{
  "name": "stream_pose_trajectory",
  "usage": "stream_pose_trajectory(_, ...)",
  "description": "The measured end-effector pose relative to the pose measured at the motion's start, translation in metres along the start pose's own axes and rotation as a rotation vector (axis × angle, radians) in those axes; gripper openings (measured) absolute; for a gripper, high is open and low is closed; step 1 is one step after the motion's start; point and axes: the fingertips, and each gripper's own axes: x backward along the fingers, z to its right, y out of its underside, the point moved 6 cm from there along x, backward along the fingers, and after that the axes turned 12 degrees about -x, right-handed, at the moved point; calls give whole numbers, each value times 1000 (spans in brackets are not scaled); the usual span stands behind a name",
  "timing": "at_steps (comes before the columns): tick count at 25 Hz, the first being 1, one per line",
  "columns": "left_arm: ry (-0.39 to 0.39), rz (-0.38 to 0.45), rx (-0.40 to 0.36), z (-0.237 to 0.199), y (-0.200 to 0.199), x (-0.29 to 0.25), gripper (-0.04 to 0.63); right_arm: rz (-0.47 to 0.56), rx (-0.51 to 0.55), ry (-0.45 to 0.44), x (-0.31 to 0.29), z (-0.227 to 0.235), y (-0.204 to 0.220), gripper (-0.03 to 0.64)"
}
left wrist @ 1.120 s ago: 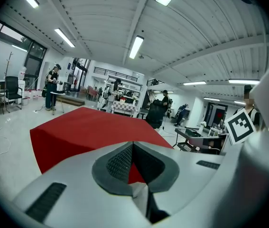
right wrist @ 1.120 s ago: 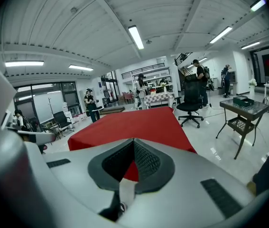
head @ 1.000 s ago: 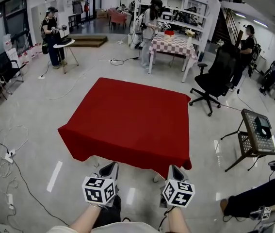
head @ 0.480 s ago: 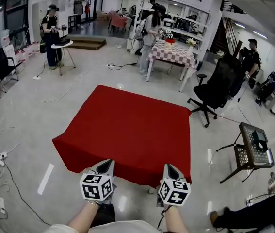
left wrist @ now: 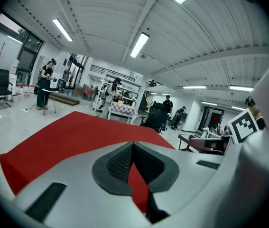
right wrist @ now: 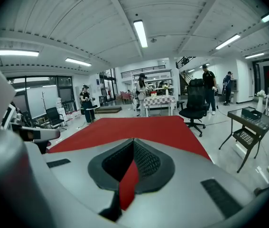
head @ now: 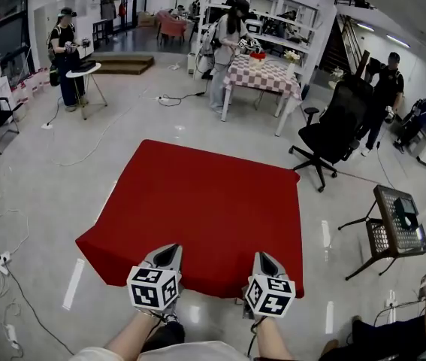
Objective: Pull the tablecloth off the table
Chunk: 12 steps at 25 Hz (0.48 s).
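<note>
One wide red tablecloth (head: 197, 209) fills the middle of the head view. It is draped over a table that it hides completely, and its left corner droops toward the floor (head: 47, 201).

The main risk, as I judge it, is an uneven pull. If one hand leads the other, the cloth would twist and could catch on a table corner. A pull that is too sharp could tear the thin pinch out of one gripper and leave the cloth hanging from one side only. Once off the table, the slack would pool at the person's feet, where it could be trodden on.

The left gripper (head: 169, 256) and right gripper (head: 265, 262) sit side by side at the near edge of the cloth. They are a little apart, and both point across it and slightly downward. Both are fully closed, each clamped on a bit of the hem.

In the left gripper view a narrow red fold (left wrist: 138, 186) is squeezed between the dark ribbed pads (left wrist: 120, 163). The right gripper view shows the same, a red fold (right wrist: 127, 186) gripped between its pads (right wrist: 146, 160). From each pair of jaw tips the rest of the cloth spreads forward and away.
</note>
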Motion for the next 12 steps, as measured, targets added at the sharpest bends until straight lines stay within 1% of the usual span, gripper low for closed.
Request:
stream_pose_trajectory(4,19,-30,-12,-10,1,-19,17,-22,-24,12,-23,0,3,25)
stream_pose_trajectory(7,26,-45,-14,-26,-1,-31,15,-33,-33,18,-39,-8,3,25)
stream_pose_trajectory(12,18,-40,4,-57,-13,-44,17,-44,-24,28,-61,-28,-6,25)
